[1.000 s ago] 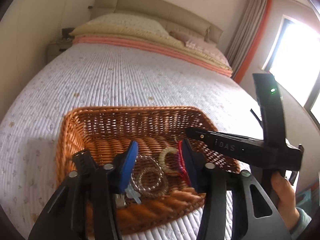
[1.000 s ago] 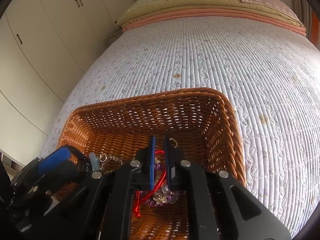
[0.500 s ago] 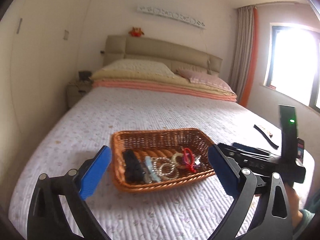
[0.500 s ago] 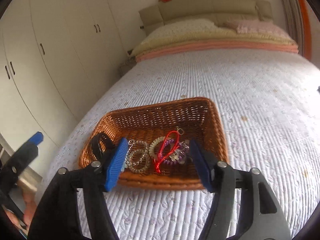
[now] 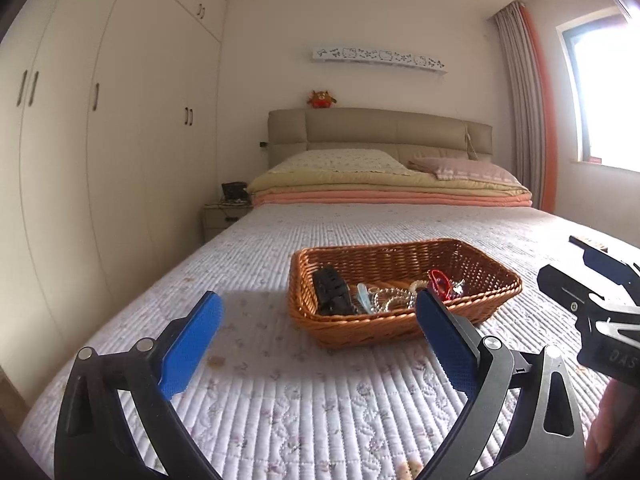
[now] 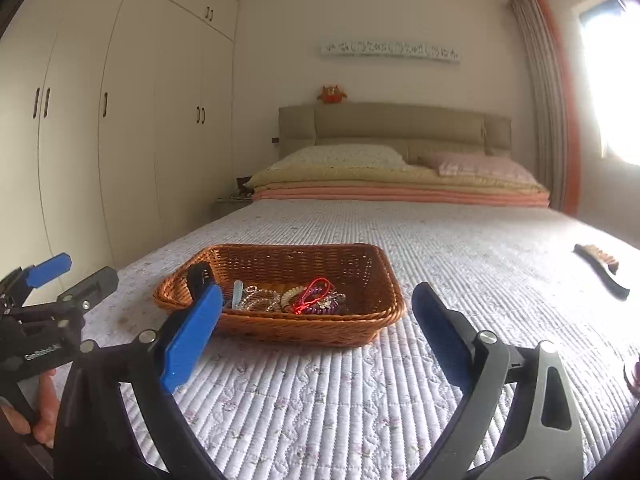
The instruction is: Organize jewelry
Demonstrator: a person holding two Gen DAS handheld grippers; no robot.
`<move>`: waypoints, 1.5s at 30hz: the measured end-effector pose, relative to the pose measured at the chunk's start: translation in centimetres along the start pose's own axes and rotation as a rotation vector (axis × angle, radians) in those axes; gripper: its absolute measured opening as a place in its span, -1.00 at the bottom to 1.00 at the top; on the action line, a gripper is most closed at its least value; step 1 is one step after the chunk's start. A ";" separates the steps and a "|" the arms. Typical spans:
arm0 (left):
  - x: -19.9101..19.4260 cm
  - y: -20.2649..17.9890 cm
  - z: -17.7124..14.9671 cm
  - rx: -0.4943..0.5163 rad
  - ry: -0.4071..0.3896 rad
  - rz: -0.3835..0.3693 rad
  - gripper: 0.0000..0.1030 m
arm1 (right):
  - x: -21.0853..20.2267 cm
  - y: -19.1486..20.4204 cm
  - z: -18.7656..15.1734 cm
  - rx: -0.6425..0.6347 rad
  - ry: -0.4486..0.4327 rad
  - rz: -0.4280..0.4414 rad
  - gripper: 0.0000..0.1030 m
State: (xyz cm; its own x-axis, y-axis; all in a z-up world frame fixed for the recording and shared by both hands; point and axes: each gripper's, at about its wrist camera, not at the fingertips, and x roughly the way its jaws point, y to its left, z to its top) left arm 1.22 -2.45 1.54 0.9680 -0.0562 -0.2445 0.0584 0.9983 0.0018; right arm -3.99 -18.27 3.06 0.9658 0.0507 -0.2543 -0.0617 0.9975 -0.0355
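A brown wicker basket sits on the quilted bed. Inside lie a black clip, a pale blue clip, beaded bracelets and a red cord. My left gripper is open and holds nothing, a short way back from the basket's near left corner. My right gripper is also back from the basket. Its jaws are opening and nothing is between them. The right gripper's black body shows at the left view's right edge.
A black comb-like object lies on the bed to the right. Pillows and folded blankets are stacked at the headboard. White wardrobes line the left wall, with a nightstand beside the bed. A curtained window is at right.
Both grippers have drawn back from inside the basket and opened wide. The right one let go of the red cord, which now lies in the basket.
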 end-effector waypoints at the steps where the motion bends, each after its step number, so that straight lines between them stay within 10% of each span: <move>1: 0.2 0.1 -0.4 -0.023 0.006 0.002 0.82 | 0.0 0.2 -0.4 -0.011 -0.003 -0.005 0.78; 45: -0.2 0.3 -1.4 -0.020 0.012 0.047 0.85 | 0.0 -0.6 -1.4 0.025 -0.004 -0.007 0.85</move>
State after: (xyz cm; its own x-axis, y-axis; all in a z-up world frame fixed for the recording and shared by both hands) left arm 0.73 -2.13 0.21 0.9666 -0.0095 -0.2560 0.0083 1.0000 -0.0054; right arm -4.27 -18.89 1.77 0.9672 0.0439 -0.2503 -0.0487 0.9987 -0.0131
